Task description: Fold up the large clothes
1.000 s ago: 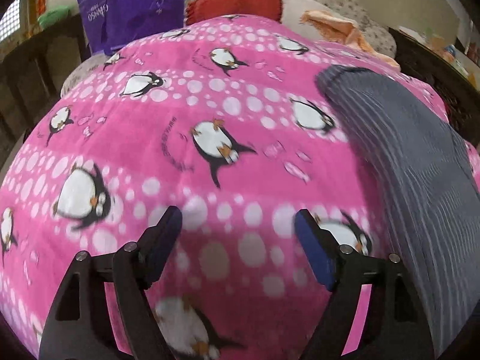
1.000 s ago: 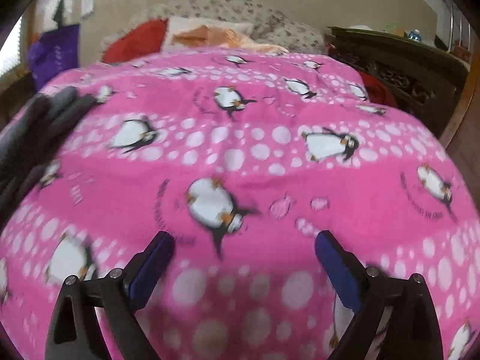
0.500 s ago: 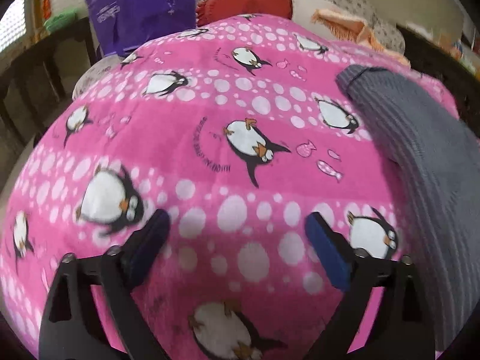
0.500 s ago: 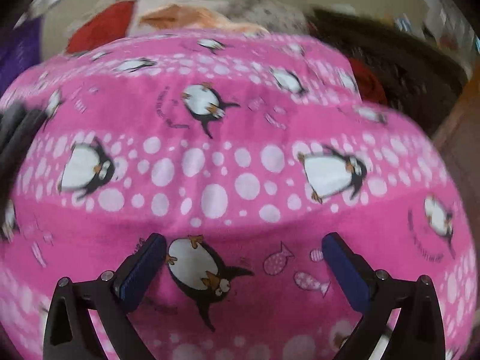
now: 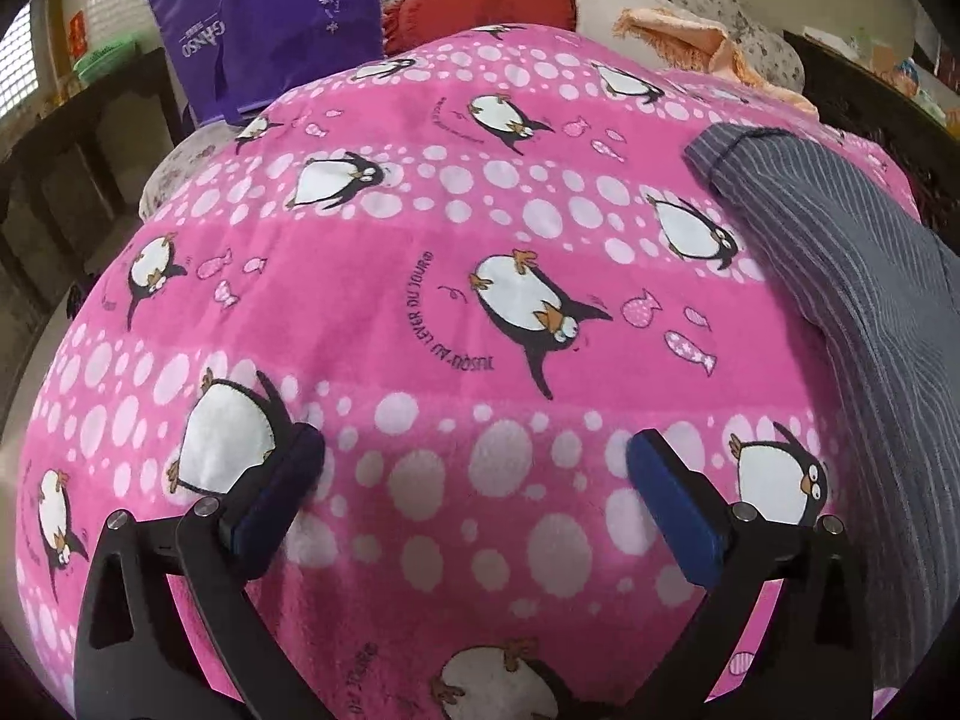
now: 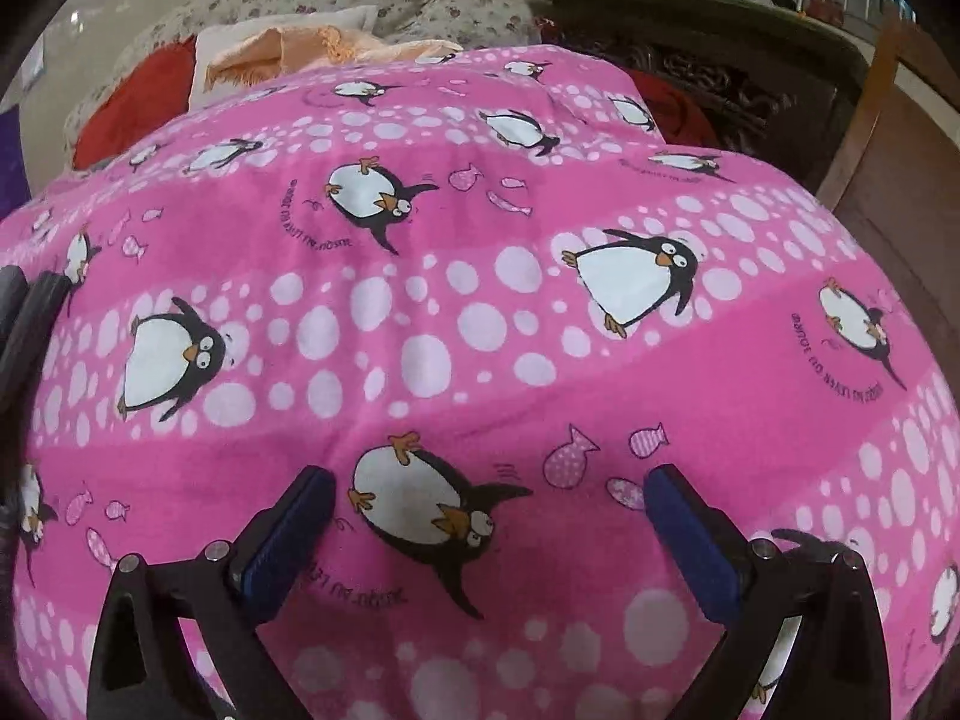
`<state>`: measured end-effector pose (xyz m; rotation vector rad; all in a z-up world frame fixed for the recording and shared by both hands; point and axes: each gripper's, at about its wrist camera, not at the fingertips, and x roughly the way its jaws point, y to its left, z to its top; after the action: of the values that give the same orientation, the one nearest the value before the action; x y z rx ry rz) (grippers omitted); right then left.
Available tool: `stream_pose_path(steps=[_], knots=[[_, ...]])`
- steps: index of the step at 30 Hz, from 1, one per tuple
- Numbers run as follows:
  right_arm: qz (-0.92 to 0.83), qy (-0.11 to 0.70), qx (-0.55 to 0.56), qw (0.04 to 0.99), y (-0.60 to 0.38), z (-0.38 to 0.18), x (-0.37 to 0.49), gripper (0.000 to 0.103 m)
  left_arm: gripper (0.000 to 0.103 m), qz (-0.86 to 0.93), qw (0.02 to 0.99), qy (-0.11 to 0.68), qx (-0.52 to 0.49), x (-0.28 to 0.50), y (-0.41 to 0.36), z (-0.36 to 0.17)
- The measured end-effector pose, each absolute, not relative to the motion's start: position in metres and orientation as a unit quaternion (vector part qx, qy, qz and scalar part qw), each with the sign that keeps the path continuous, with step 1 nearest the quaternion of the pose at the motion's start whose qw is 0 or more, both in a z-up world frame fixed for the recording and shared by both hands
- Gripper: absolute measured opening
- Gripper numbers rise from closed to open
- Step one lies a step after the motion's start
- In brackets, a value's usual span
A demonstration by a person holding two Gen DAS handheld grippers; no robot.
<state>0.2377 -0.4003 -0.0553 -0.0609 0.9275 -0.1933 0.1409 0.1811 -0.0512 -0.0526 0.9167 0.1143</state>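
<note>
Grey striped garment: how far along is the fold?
Done: nothing obvious; the grey striped garment lies loosely laid out on the pink penguin blanket. In hand: nothing, the left gripper and right gripper are both open over the blanket. Left: grasping and every fold.

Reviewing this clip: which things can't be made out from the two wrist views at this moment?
- Grey striped garment: left wrist view shows one end only; the rest runs off the right edge.
- The same garment in the right wrist view: a dark sliver at the left edge, shape unreadable.
- What lies under the pink penguin blanket: fully covered.
- Purple bag: cut off by the top edge.
- Items on the dark furniture: too small.
</note>
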Motion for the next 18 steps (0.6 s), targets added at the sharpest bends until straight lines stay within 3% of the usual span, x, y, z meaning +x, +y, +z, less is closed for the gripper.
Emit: stream_pose_path(steps=[18], knots=[[-0.107, 0.446, -0.055, 0.887, -0.3961, -0.0551, 0.2415, 0.103, 0.103, 0.061, 0.894, 0.444, -0.014, 0.1427, 0.1776, -0.0518]])
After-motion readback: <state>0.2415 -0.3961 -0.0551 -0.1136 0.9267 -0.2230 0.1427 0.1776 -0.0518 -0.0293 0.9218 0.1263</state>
